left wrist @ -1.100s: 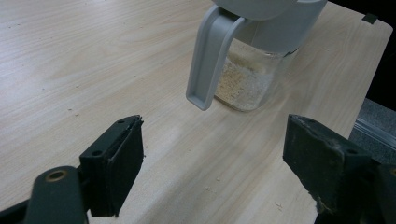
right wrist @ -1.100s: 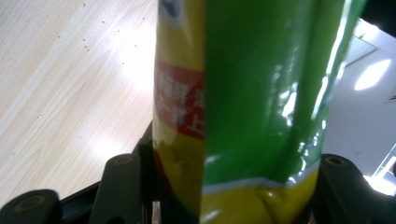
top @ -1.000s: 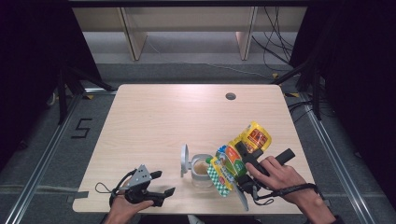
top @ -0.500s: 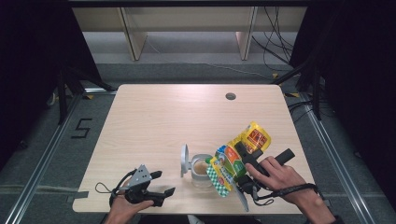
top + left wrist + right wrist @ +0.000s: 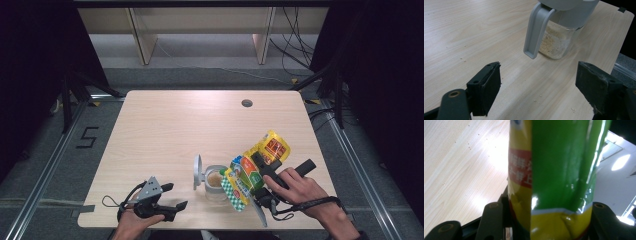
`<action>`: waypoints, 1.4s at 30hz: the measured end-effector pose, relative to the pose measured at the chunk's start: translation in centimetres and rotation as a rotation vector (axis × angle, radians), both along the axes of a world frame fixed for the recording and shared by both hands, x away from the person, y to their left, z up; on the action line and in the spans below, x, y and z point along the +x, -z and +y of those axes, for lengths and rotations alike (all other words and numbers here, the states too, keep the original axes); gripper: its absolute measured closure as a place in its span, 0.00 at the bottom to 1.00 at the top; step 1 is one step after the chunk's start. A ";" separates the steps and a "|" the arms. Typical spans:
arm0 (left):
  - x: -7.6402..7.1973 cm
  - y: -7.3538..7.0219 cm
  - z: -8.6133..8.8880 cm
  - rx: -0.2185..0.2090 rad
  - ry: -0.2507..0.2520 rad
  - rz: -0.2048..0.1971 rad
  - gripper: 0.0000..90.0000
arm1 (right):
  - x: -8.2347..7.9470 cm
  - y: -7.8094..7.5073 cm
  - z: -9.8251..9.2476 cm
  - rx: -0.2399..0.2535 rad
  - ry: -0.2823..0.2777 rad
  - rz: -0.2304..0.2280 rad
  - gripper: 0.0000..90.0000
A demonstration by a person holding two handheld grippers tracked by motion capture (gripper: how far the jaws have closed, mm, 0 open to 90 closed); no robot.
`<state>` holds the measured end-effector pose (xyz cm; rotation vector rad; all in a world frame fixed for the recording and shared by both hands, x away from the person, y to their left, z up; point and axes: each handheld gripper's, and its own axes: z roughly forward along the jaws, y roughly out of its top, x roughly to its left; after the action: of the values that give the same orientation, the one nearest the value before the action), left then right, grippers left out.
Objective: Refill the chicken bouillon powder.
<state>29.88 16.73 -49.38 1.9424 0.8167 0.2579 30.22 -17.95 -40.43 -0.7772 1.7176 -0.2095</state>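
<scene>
A colourful green and yellow snack bag (image 5: 270,147) is tilted with its lower end over a small glass jar (image 5: 216,183), and my right gripper (image 5: 258,173) is shut on the bag. In the right gripper view the bag (image 5: 559,170) fills the space between the jaws of my right gripper (image 5: 544,220). The jar (image 5: 556,42) holds a pale crumbly filling, and its grey lid (image 5: 198,171) stands flipped open to the left. My left gripper (image 5: 176,196) rests near the table's front left, open and holding nothing. From the left gripper (image 5: 539,92) the jar stands a short way ahead.
The wooden table (image 5: 175,125) has a round cable hole (image 5: 246,103) at the back right. A few crumbs lie on the table (image 5: 461,30) near the jar. Shelving legs and cables stand on the floor beyond the far edge.
</scene>
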 end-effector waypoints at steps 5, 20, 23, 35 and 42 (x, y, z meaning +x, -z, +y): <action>0.0 0.0 0.0 0.000 0.000 0.000 0.22 | -0.1 0.1 -0.1 0.011 0.007 0.002 0.59; 0.0 0.0 0.0 0.000 -0.001 0.000 0.22 | -0.2 0.1 0.0 0.002 0.003 0.005 0.59; 0.0 0.0 0.0 -0.002 -0.003 0.002 0.22 | -0.3 0.0 -0.1 0.004 0.004 0.006 0.59; 0.0 0.0 0.0 0.001 -0.001 0.000 0.22 | -0.3 0.1 0.0 0.009 -0.001 0.002 0.59; 0.0 -0.1 0.0 0.002 0.000 -0.003 0.22 | -0.4 0.0 0.1 0.008 0.004 0.009 0.59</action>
<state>29.87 16.78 -49.32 1.9435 0.8148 0.2613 29.84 -17.89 -40.43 -0.7703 1.7273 -0.2019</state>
